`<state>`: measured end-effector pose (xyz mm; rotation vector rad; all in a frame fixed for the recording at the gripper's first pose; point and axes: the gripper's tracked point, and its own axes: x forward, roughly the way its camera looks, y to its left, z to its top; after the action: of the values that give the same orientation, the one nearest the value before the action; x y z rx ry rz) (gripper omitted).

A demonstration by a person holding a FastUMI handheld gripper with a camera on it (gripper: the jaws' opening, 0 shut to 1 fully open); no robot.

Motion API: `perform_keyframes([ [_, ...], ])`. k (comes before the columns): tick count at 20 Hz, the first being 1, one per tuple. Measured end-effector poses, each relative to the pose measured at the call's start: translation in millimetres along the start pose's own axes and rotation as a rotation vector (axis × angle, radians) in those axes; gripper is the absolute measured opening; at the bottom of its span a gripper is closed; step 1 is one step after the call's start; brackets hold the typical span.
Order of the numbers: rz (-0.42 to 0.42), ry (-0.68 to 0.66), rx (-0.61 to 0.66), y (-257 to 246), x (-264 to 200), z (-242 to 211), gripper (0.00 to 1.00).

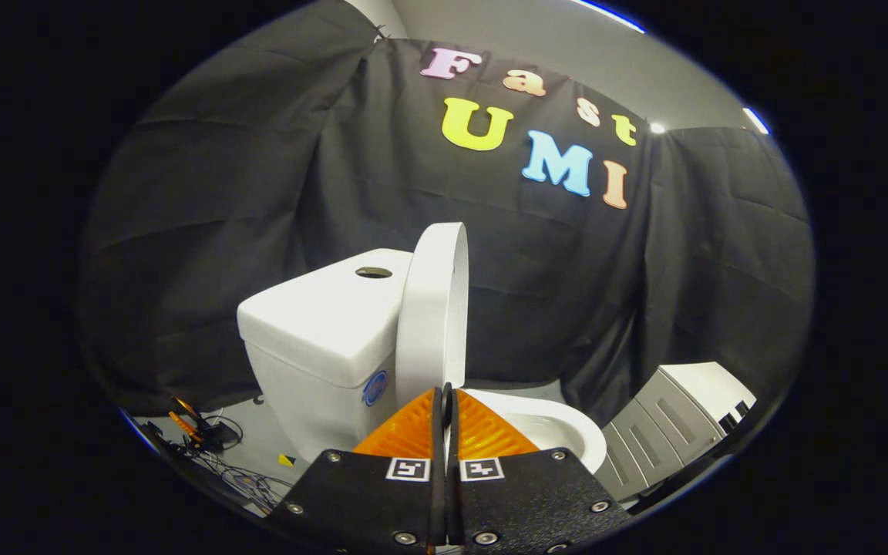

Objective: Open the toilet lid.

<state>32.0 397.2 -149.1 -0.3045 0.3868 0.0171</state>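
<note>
We see the smooth white plastic toilet lid standing upright and edge-on just beyond our fingertips, its back leaning against the boxy white ceramic cistern, with the white bowl rim open beside it. Our gripper has its two orange fingers pressed together, pinching nothing. Open air lies between lid and grey cabinet, while tangled cables litter the floor beside the cistern.

Single view: fisheye camera mounted on gripper, facing forward along orange fingers, seen closed together with nothing between. Vantage close to toilet's side, lid edge-on just beyond fingertips. Tank near; booth wall behind
</note>
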Motion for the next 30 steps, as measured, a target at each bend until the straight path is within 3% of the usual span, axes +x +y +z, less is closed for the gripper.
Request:
perform_keyframes([
  [7, -0.006, 0.005, 0.011, 2, 2, -1, 0.00],
  [10, 0.057, 0.000, 0.069, 10, 4, -3, 0.03],
  [12, 0.093, 0.061, 0.113, 14, 1, -13, 0.16],
  [16, 0.214, -0.005, 0.214, 28, -18, 9, 0.61],
  [17, 0.243, -0.023, 0.219, 30, -25, 15, 0.85],
  [18, 0.261, -0.039, 0.213, 29, -33, 21, 0.94],
  [26, 0.337, -0.269, 0.197, -56, -76, 84, 0.95],
  [30, 0.293, -0.324, 0.190, -130, -65, 98, 0.95],
])
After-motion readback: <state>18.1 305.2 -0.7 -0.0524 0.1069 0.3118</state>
